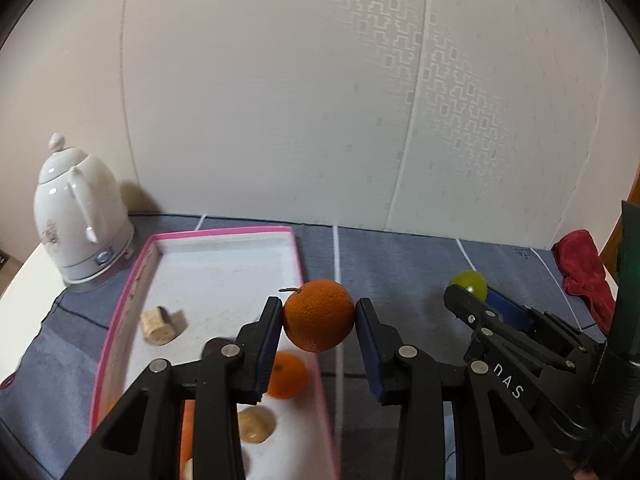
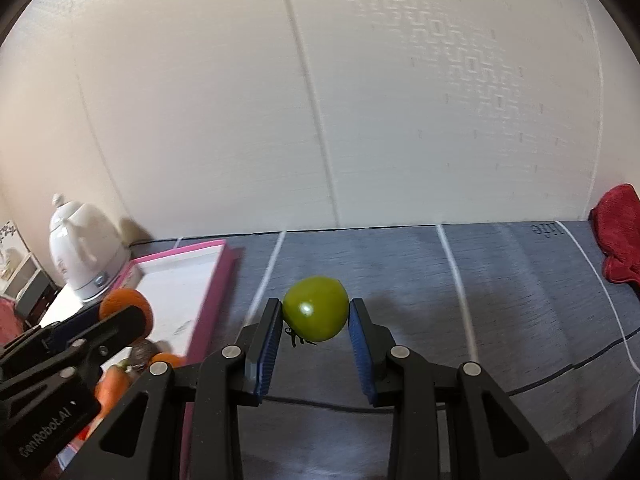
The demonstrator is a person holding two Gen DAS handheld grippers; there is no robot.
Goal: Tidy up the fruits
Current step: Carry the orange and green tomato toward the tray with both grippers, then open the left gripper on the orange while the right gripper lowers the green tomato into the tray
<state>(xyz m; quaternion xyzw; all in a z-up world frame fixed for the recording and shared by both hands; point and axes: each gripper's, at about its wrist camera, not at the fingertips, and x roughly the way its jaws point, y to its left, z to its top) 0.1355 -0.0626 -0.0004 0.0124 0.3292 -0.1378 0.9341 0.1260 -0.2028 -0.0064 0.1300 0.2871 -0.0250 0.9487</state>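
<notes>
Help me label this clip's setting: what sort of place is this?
Probably a home room, not a lab: a white ceramic kettle stands by patterned wallpaper, and the work surface wears a grey fabric cover with a crumpled red cloth on it.

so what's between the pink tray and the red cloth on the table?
In the right wrist view, only gray tablecloth with white stripes lies between pink tray and red cloth; the right gripper holds the green fruit above it.

A pale wall [image 1: 280, 100] with a faint raised geometric pattern fills the background. Below it lies a grey-blue cloth [image 2: 500, 280] with white stripes. A white kettle [image 1: 78, 216] stands at nine o'clock, a red rag [image 2: 618, 236] at three.
</notes>
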